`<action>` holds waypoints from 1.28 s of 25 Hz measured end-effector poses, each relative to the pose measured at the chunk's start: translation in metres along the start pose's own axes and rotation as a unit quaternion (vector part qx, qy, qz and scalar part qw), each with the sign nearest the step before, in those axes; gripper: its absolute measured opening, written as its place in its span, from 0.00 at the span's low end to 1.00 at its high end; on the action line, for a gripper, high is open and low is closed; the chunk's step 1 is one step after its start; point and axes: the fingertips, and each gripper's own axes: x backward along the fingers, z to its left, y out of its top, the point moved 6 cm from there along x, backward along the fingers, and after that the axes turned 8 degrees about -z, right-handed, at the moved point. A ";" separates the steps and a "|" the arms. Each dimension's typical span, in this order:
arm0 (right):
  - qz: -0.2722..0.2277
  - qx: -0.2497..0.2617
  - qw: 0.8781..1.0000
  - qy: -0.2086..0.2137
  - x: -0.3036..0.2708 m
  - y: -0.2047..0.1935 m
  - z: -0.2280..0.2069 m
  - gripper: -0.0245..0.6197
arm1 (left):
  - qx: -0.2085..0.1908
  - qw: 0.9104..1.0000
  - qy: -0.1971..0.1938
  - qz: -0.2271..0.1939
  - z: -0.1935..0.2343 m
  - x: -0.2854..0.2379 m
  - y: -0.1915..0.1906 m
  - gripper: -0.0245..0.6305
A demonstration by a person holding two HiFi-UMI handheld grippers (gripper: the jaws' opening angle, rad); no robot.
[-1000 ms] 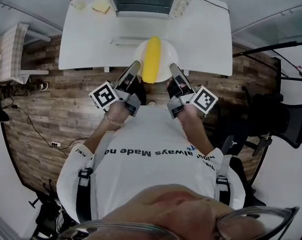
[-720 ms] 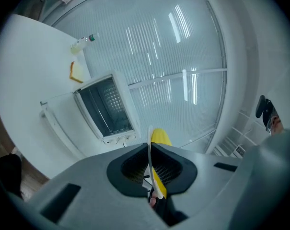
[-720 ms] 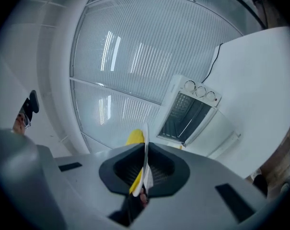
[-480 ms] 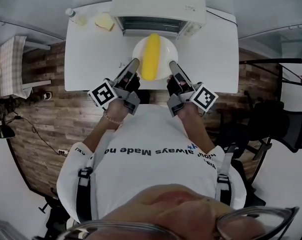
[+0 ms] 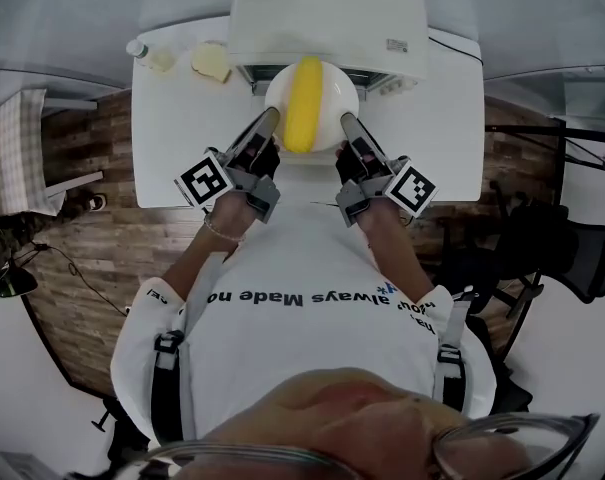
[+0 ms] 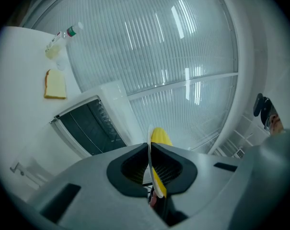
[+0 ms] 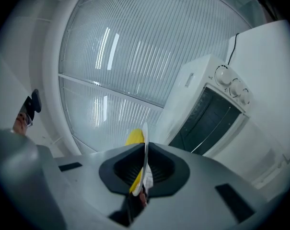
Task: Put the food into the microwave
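left tongs point(image 6: 150, 152) clamp the white plate point(image 6: 149, 134) carrying yellow food point(image 6: 160, 137).

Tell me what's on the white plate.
A long yellow food item lies on the plate, whose rim the left gripper and right gripper clamp. The surface beneath it is hidden.

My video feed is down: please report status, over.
Status: left claw, right claw shut on plate rim. Yellow food on plate, at microwave front, not yet inside. Door state unclear.
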 end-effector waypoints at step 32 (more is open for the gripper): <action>0.018 -0.005 1.000 0.008 0.032 0.046 -0.023 0.07 | 0.009 1.000 0.013 -0.026 -0.012 -0.020 -0.058 0.07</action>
